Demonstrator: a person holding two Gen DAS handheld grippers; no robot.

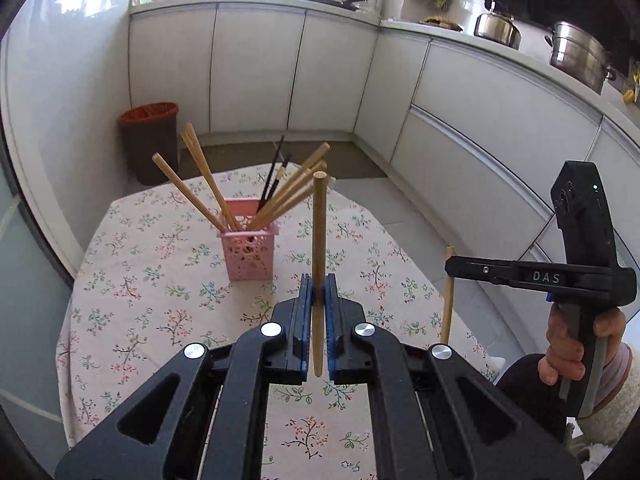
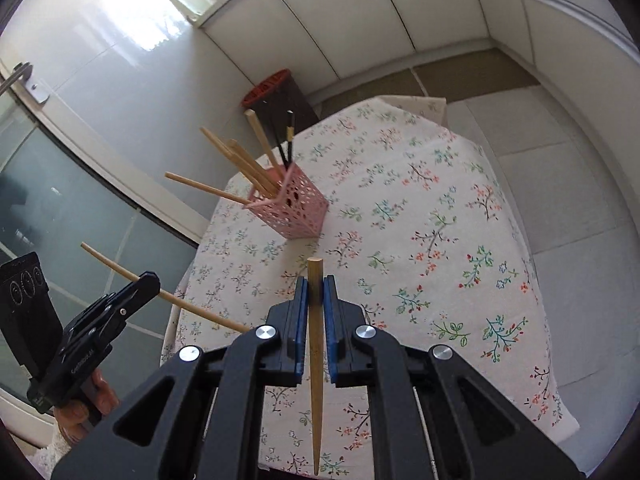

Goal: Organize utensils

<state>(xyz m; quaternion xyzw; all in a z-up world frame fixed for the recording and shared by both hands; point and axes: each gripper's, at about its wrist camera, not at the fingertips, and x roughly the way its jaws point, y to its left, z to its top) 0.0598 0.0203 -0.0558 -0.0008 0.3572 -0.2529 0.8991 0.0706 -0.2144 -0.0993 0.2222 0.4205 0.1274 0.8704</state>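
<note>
While a pink perforated holder stands on the flower-print cloth of the bench, bristling with wooden chopsticks and a pair of black ones that lean out at all angles, two more sticks are held in the air in front of it. The left hand-held gripper is closed tight on a single wooden chopstick, its blue pads pinching the shaft near the middle so that the blunt end points up toward the holder and the other end hangs back between the black arms. The right hand-held gripper is likewise clamped on a second chopstick, gripped close to its thick end, the tapered tip trailing toward the camera. In the left wrist view the right hand grips its tool's handle at the frame's right edge, just off the bench's side; in the right wrist view the left hand shows at lower left. A dark waste bin with a red rim stands on the floor beyond the bench, against white kitchen cabinets. Steel pots sit on the kitchen worktop at upper right.
</note>
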